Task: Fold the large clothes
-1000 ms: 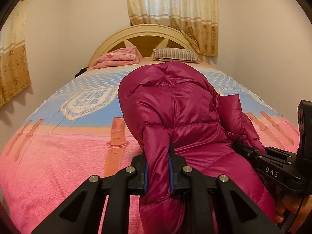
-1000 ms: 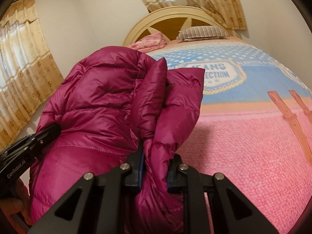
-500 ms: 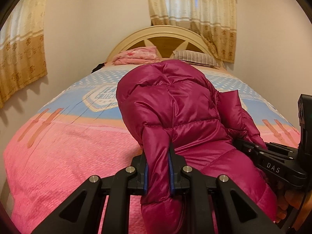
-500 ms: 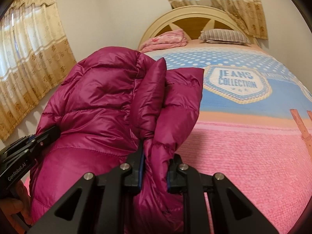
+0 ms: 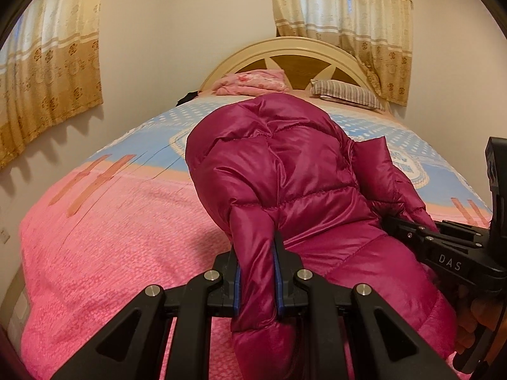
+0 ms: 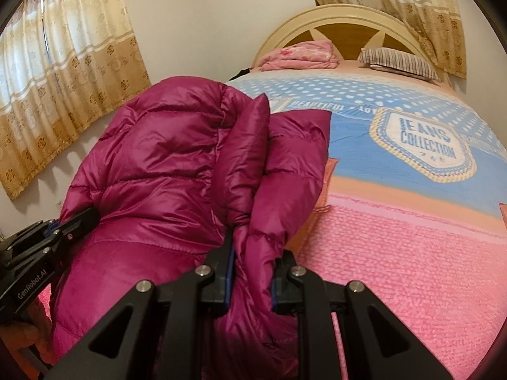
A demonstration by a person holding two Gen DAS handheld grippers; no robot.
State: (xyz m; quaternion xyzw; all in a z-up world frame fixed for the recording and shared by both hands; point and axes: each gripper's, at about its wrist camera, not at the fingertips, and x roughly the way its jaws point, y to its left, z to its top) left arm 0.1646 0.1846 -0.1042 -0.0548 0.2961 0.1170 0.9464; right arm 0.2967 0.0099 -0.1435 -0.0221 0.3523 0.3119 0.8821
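A magenta puffer jacket (image 5: 285,171) is held up over the foot of the bed, bunched and draped away from me. My left gripper (image 5: 256,272) is shut on a fold of its edge. My right gripper (image 6: 252,262) is shut on another fold of the same jacket (image 6: 164,158). The right gripper also shows at the right edge of the left wrist view (image 5: 443,247), and the left gripper at the left edge of the right wrist view (image 6: 47,240). The jacket's lower part hangs below both views.
The bed has a pink and blue cover (image 5: 104,237) with a "JEANS COLLECTION" badge (image 6: 424,145). A folded pink blanket (image 5: 253,82) and a striped pillow (image 5: 345,95) lie by the cream headboard (image 5: 285,50). Curtains (image 5: 47,72) hang on the left wall.
Both grippers have moved left along the foot of the bed with the jacket, keeping their hold. The bed and headboard have shifted right in both views.
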